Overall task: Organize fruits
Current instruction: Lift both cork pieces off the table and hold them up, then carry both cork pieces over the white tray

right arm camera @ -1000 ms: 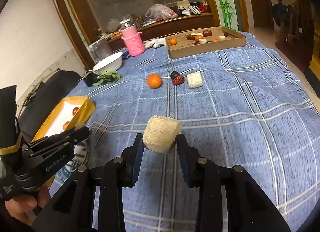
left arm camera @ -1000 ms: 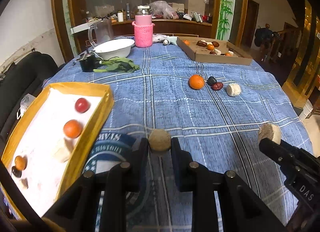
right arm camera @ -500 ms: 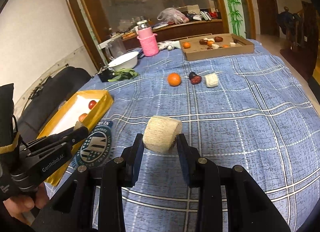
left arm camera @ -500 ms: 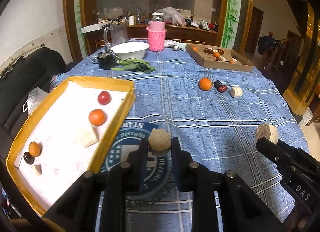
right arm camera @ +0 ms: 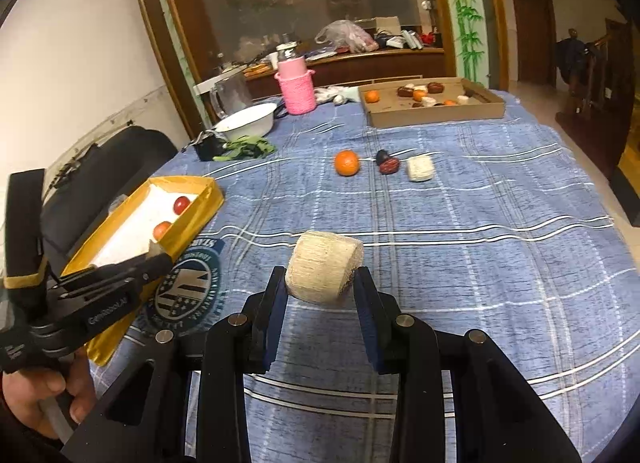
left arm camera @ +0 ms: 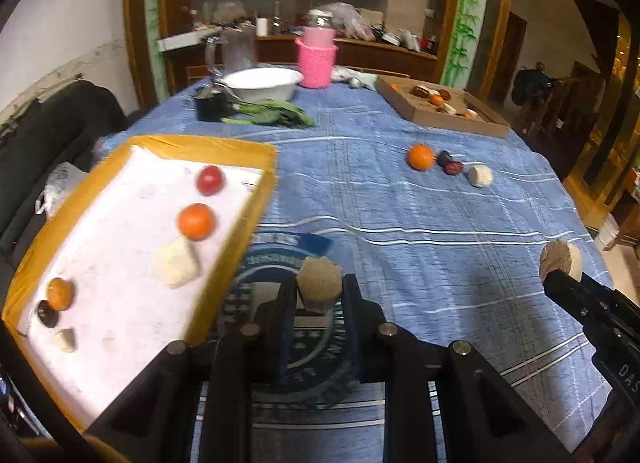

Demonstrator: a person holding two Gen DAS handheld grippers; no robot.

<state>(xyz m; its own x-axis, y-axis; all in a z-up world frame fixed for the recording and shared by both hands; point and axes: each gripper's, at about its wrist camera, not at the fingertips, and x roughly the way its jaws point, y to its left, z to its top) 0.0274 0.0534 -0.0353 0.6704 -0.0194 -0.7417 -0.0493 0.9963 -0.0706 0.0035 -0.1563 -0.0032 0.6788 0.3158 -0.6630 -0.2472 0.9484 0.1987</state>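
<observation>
My left gripper (left arm camera: 318, 289) is shut on a small tan round piece (left arm camera: 319, 283), held above the blue cloth just right of the yellow tray (left arm camera: 264, 183). The tray holds a red fruit (left arm camera: 209, 180), an orange (left arm camera: 196, 221), a pale block (left arm camera: 176, 263) and several small pieces. My right gripper (right arm camera: 322, 283) is shut on a pale fibrous cylinder (right arm camera: 324, 273) over the table's middle; it also shows in the left wrist view (left arm camera: 560, 259). An orange (right arm camera: 347, 162), two dark fruits (right arm camera: 387, 162) and a pale block (right arm camera: 420, 168) lie farther on the cloth.
A cardboard box (right arm camera: 432, 113) with more fruit stands at the far right. A white bowl (left arm camera: 262, 83), green leaves (left arm camera: 272, 115), a pink knitted holder (left arm camera: 316, 63) and a glass jug (left arm camera: 236, 49) stand at the far left. A dark sofa (left arm camera: 60, 123) lies beyond the table's left edge.
Both grippers have drawn back and leftward with their pieces still held. The yellow tray now lies nearer and more in front of the left gripper.
</observation>
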